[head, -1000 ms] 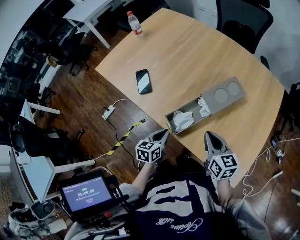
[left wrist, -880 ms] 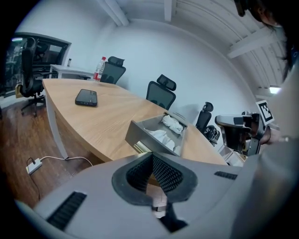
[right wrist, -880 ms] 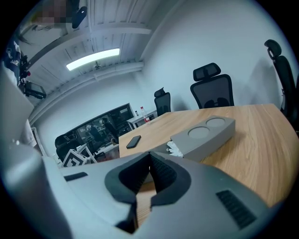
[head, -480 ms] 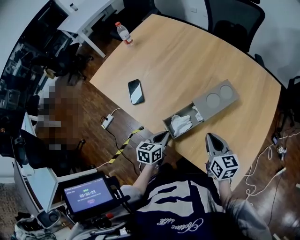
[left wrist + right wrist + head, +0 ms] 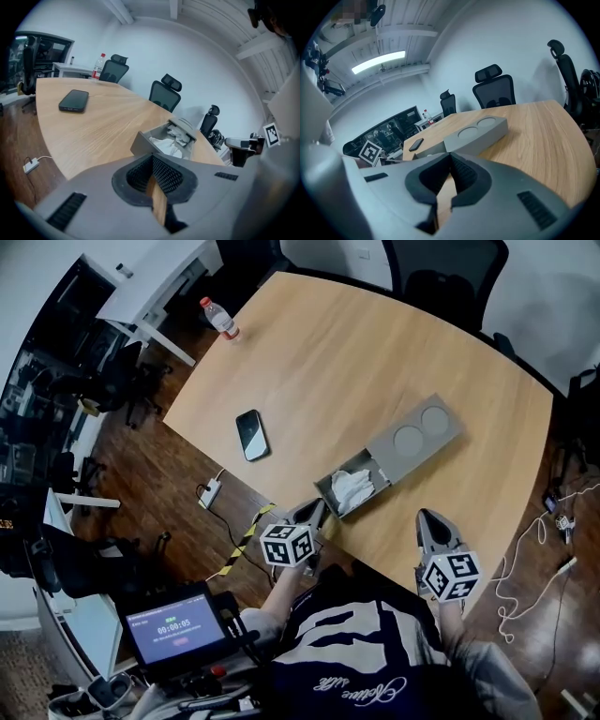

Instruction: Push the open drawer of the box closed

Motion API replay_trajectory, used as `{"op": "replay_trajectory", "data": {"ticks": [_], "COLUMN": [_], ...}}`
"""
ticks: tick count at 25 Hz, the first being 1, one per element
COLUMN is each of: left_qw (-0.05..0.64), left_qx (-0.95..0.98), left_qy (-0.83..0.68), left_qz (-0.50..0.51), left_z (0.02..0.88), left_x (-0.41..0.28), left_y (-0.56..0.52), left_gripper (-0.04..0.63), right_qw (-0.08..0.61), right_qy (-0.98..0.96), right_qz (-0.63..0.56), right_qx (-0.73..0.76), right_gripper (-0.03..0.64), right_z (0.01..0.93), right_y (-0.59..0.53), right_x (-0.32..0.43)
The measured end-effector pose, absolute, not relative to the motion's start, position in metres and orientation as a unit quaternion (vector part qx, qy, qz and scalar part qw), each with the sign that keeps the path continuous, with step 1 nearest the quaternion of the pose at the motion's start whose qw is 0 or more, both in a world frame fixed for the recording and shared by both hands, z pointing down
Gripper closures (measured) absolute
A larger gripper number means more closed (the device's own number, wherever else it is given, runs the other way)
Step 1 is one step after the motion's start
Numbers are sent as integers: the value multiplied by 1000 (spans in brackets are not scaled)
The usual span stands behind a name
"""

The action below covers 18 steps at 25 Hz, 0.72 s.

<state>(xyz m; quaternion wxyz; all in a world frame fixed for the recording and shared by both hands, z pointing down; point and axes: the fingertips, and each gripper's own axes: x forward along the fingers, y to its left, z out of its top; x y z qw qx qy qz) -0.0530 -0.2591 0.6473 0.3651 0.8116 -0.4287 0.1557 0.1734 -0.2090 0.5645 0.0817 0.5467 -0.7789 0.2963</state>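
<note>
A grey box (image 5: pixel 412 439) with two round recesses on top lies on the wooden table (image 5: pixel 347 352). Its drawer (image 5: pixel 349 489) is pulled out toward the near edge and holds crumpled white cloth (image 5: pixel 354 486). My left gripper (image 5: pixel 312 515) is shut and empty, just short of the drawer's front corner at the table edge; its own view shows the drawer (image 5: pixel 161 140) close ahead of the left gripper (image 5: pixel 151 159). My right gripper (image 5: pixel 429 520) is shut and empty, over the near table edge to the right of the box. The right gripper (image 5: pixel 450 157) faces the side of the box (image 5: pixel 476 133).
A black phone (image 5: pixel 250 434) lies left of the box and a water bottle (image 5: pixel 220 319) stands at the far left corner. Office chairs (image 5: pixel 441 273) stand behind the table. Cables and a power strip (image 5: pixel 209 492) lie on the floor. A timer screen (image 5: pixel 173 624) sits lower left.
The head view has shifted, so the table, box and phone sit further left in frame. The left gripper is now closer to the drawer front; both grippers stay shut.
</note>
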Motion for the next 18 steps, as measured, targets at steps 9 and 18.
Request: {"op": "replay_trajectory", "data": {"ticks": [9,18], "left_qw": [352,355], "left_qx": [864,869], "left_qy": [-341,-331], "left_qz": [115,98], "left_z": [637,636], "left_x": [41,87], "left_y": [-293,-318], "left_gripper": [600,600], "right_qw": [81,88], "right_qy": [-782,-771], "right_qz": [299,305], "right_qx": [541,552], "right_gripper": [618,618], "right_z": [563,570], "right_y": [-215,-204], "right_x": [177,193]}}
